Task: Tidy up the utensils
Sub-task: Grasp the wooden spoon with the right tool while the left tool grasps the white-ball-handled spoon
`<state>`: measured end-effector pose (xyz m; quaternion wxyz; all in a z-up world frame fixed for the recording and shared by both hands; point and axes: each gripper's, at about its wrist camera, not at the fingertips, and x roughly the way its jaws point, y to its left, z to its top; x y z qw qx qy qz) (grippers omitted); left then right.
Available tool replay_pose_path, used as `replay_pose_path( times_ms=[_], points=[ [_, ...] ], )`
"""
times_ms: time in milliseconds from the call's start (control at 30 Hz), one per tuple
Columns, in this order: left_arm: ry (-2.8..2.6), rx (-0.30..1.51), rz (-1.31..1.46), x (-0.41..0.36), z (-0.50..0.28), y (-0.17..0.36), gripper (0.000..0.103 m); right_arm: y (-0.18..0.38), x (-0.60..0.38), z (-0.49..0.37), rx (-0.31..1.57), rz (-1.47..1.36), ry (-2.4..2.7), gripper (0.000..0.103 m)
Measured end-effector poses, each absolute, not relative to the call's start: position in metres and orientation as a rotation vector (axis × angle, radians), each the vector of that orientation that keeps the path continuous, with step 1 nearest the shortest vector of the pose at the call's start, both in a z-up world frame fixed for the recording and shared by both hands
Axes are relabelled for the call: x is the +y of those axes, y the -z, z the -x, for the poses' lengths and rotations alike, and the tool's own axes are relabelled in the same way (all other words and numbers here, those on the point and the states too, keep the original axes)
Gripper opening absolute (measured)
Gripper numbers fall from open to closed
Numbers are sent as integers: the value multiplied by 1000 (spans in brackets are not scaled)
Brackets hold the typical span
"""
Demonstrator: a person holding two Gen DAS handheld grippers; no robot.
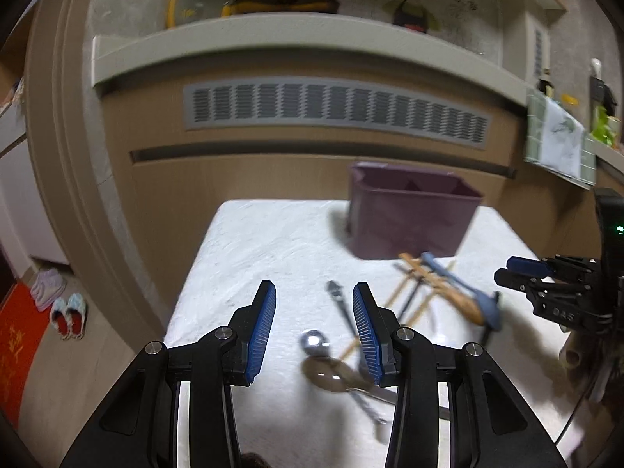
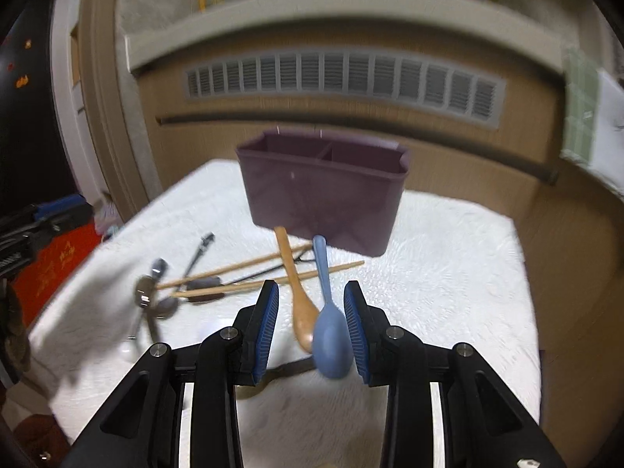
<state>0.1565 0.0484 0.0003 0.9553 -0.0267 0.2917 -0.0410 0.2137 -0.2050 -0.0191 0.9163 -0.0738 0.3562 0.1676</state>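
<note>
A purple two-compartment caddy [image 2: 323,199] stands at the back of a white towel [image 2: 448,257]. In front of it lie a blue spoon [image 2: 329,327] and a wooden spoon [image 2: 300,312], handles toward the caddy. Their bowls sit between the fingers of my right gripper [image 2: 312,286], which is open; the left pad is clear of them. Wooden chopsticks [image 2: 241,269] cross behind them. In the left wrist view, my left gripper [image 1: 314,288] is open over the towel [image 1: 253,241] with nothing between its fingers. Metal spoons [image 1: 323,358] and a black-handled utensil [image 1: 339,304] lie just right of it.
The caddy [image 1: 409,218] stands in front of a wooden panel with a grey vent [image 1: 335,109] under a shelf. Slippers [image 1: 68,312] and a red mat [image 1: 19,343] lie on the floor to the left. My right gripper [image 1: 522,269] shows at the right edge.
</note>
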Motion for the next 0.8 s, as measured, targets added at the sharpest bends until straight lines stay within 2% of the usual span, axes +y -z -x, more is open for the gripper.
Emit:
replay_pose_path(
  times_ms=[100,367,500,800],
  points=[
    [102,636,159,64,-160,13,42,35,-200,-243,801,146,-347,27],
    [162,800,155,39,-137,59,42,40,-185,-232,776,143,-387,27],
    [199,826,120,18,-115,66,42,44,-182,-207,758,213,-391,27],
    [171,859,18,-13,-115,71,41,40,-202,-190,730,132,-325,27]
  ],
)
